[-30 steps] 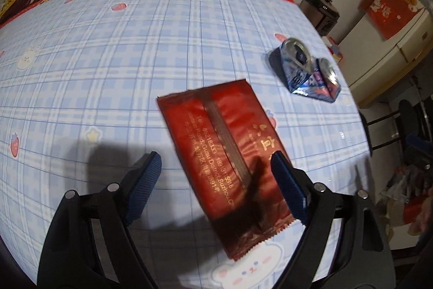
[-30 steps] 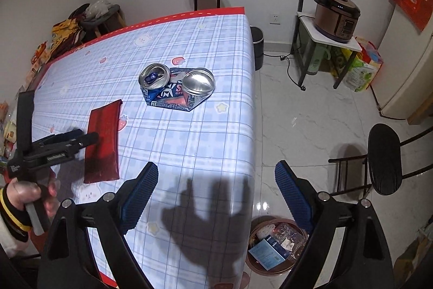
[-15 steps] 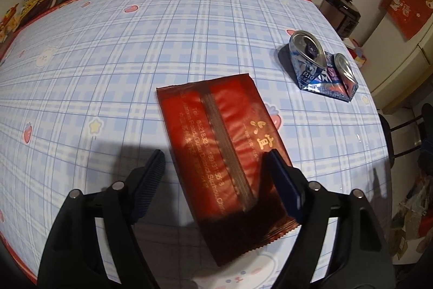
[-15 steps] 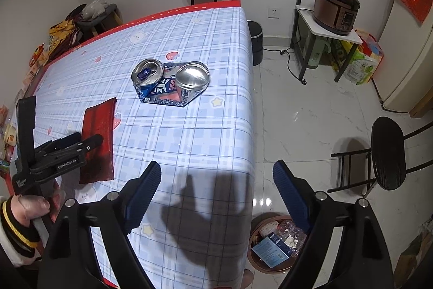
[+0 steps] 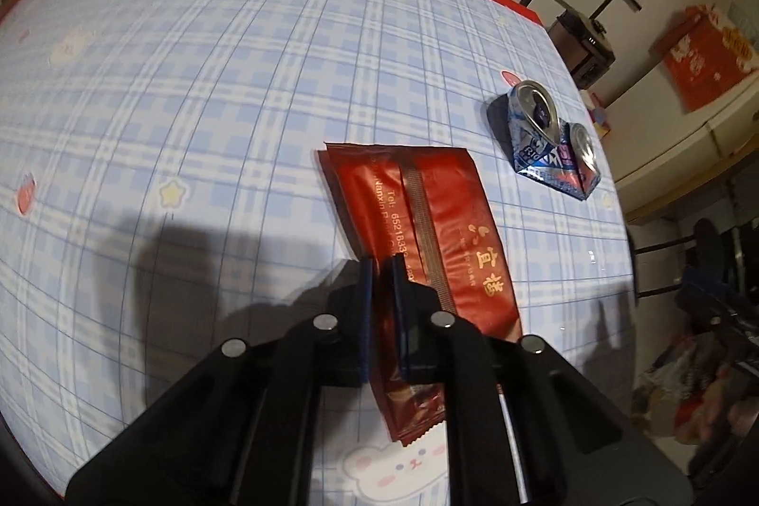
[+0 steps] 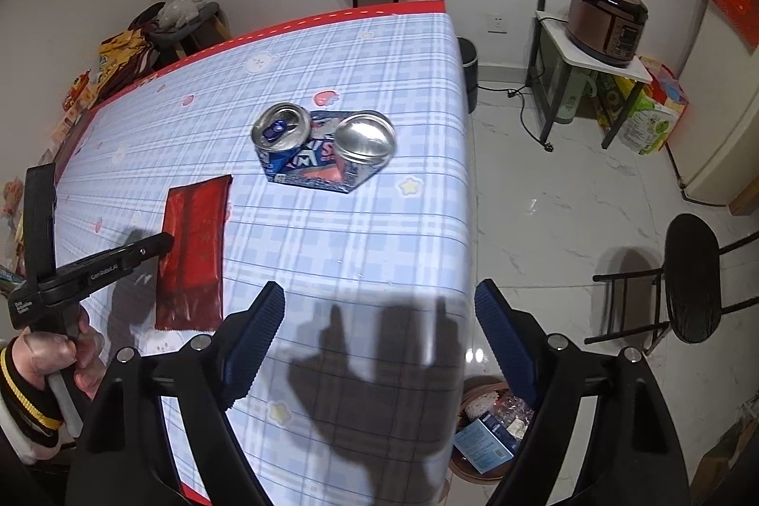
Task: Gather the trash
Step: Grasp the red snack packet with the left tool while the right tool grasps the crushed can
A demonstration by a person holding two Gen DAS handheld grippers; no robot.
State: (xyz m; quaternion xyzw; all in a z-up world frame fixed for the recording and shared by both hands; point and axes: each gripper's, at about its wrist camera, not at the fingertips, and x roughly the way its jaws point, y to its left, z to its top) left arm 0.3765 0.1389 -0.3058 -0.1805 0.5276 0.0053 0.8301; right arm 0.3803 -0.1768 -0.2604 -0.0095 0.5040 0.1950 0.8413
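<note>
Left gripper (image 5: 382,269) pinches red wrapper's (image 5: 446,221) edge

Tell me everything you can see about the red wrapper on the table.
The red wrapper is a flat, glossy foil-like packet with gold print and a ribbed seam along its length. Its near end is serrated. It lies on the blue checked tablecloth, apart from the crushed can. The left gripper has pinched a fold of it along one long edge.

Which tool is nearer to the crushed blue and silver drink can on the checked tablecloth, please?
Right. The open right tool hovers empty at the near table edge, facing the crushed can. The left tool is farther off, shut on the flat red foil wrapper.
</note>
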